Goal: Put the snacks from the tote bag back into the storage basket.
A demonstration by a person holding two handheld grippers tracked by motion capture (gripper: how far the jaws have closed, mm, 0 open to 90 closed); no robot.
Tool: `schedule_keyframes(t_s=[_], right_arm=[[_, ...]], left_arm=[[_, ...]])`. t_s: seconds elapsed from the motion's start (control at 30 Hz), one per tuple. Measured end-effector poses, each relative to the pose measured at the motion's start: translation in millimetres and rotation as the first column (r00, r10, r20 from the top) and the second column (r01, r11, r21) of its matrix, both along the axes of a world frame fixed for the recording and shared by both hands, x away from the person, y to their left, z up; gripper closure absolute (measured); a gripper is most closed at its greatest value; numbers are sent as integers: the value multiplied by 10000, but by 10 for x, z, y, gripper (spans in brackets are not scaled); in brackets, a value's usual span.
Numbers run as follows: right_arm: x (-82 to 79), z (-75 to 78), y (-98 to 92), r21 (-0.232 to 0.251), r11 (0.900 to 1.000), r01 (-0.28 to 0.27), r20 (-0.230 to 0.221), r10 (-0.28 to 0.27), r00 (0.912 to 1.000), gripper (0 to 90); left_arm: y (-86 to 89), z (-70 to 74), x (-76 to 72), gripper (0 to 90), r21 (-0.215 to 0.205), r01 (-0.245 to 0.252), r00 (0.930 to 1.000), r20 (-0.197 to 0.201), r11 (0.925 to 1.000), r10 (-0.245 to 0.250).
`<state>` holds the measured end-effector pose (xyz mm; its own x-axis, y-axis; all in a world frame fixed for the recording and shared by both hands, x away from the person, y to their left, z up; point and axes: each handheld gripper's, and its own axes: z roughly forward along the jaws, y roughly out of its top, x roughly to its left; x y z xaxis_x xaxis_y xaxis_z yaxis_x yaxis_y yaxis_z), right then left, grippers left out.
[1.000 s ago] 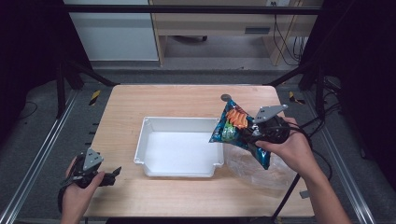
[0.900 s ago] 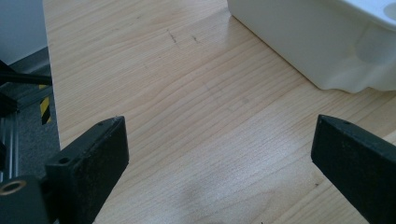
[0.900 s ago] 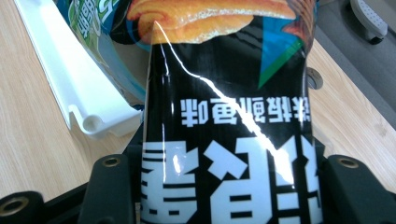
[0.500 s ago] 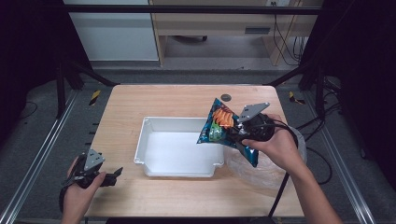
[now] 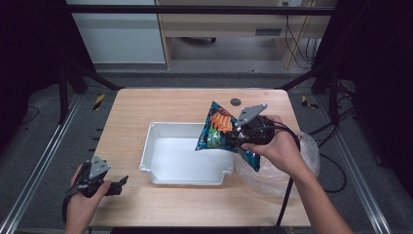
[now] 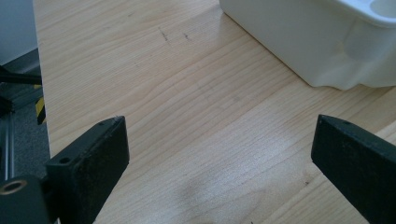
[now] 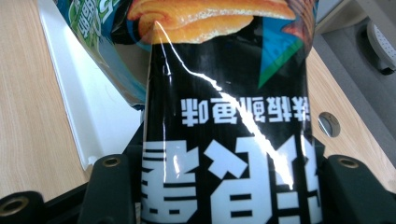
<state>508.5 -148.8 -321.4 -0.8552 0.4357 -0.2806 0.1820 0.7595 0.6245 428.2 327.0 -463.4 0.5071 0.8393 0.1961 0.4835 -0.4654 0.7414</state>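
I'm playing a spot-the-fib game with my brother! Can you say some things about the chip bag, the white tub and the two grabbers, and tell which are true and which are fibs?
1. The right gripper is clamped on the chip bag. True.
2. The chip bag lies flat inside the white tub. False: it is held up over the tub's right edge.
3. The left gripper holds a spoon. False: its jaws are open, with bare table between them.
4. The white tub has nothing in it. True.

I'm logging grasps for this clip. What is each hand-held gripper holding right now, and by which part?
The right hand-held gripper grips a snack bag near one end. The left hand-held gripper is open and holds nothing.
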Motion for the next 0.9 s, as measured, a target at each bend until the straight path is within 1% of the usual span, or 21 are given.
schedule_keyframes(t_s=[0.07, 0.13, 0.17, 0.2, 0.27, 0.37, 0.4, 0.43, 0.47, 0.57, 0.67, 0.7, 0.8, 0.9], right_arm=[[20, 15, 37, -109, 9999, -134, 1, 134, 9999, 428], [40, 30, 72, -58, 9998, -179, -35, 179, 9998, 428], [51, 41, 90, -131, 9996, -235, -5, 235, 9997, 428], [56, 54, 117, -161, 9997, -196, -33, 195, 9998, 428], [81, 85, 164, -156, 9993, -326, 26, 327, 9995, 428], [90, 97, 206, -212, 9991, -380, 42, 381, 9993, 428], [102, 103, 263, -234, 9988, -439, 17, 439, 9990, 428], [102, 103, 263, -234, 9988, -439, 17, 439, 9990, 428], [116, 94, 322, -218, 9980, -590, -49, 589, 9983, 428], [133, 82, 375, -298, 9971, -702, -21, 701, 9975, 428], [169, 47, 489, -361, 9952, -910, -81, 908, 9958, 428], [169, 47, 489, -361, 9952, -910, -81, 908, 9958, 428], [183, 19, 568, -429, 9937, -1032, -49, 1031, 9947, 428], [185, 12, 604, -376, 9932, -1105, -63, 1103, 9939, 427]], left_arm=[[2, -5, 5, 38, 1, -7, 10000, -22, 10000, 7], [4, -15, 9, 38, -14, -17, 10000, -54, 10000, 17], [5, -19, 13, 38, -32, -28, 10000, -71, 10000, 27], [7, -17, 13, 38, -38, -31, 10000, -58, 10000, 31], [9, -11, 10, 38, -73, -40, 10000, -29, 10000, 40], [11, -4, 1, 38, -43, -21, 10000, -18, 10000, 21], [9, -1, 1, 38, -33, -9, 10000, -15, 10000, 9], [9, -1, 1, 38, -33, -9, 10000, -15, 10000, 9], [7, -1, 5, 38, -22, -1, 10000, -8, 10000, 1], [5, -6, 10, 38, -18, 1, 10000, -33, 10000, -1], [9, 0, 6, 38, -27, -4, 10000, -17, 10000, 4], [11, 3, 2, 38, -36, -8, 10000, -3, 10000, 8], [17, 4, 4, 38, -56, -42, 10000, 18, 10000, 42], [18, 3, 8, 39, -5, -34, 10000, -4, 10000, 34]])
